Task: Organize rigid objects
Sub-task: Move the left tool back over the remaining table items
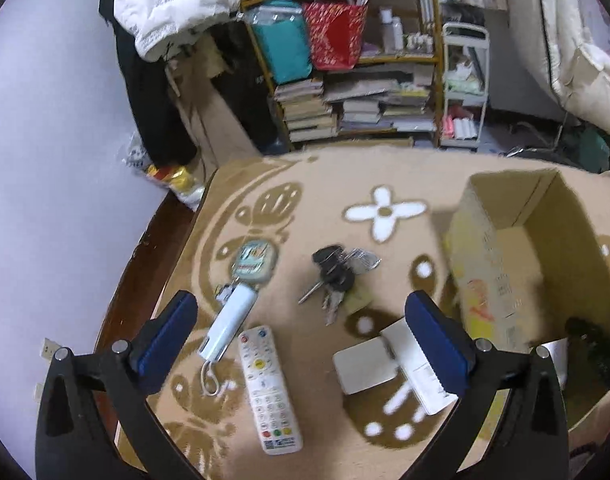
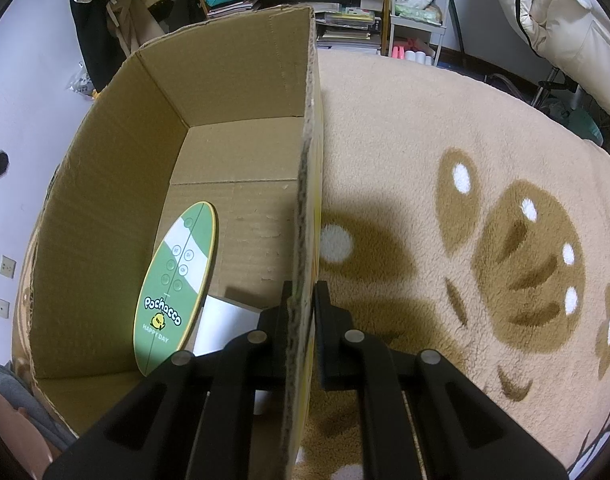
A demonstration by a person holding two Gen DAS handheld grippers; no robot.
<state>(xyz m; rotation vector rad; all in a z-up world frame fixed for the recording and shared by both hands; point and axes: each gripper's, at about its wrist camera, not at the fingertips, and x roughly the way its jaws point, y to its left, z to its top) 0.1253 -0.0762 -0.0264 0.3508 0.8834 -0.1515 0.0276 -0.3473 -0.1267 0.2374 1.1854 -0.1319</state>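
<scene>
Cardboard box (image 2: 117, 200) wall sits pinched between the two fingers of your right gripper (image 2: 303, 304), one finger inside the box and one outside, closed onto the edge nearest you. Inside the box, a green oval board (image 2: 177, 284) printed "Pochacco" leans against the left wall, with a white flat item (image 2: 225, 328) lying on the floor beside it. Your left gripper (image 1: 301, 336) hangs spread wide above the patterned beige blanket (image 1: 385, 168), gripping nothing. Between its fingers lie a white remote control (image 1: 269, 390), a white cylindrical gadget (image 1: 229, 322) with a cord, and a white booklet or box lying open (image 1: 369, 368). Farther out rest a bunch of keys (image 1: 337, 272) and a small teal rounded case (image 1: 255, 262). From that side the box (image 1: 493, 248) stands to the right of the keys.
</scene>
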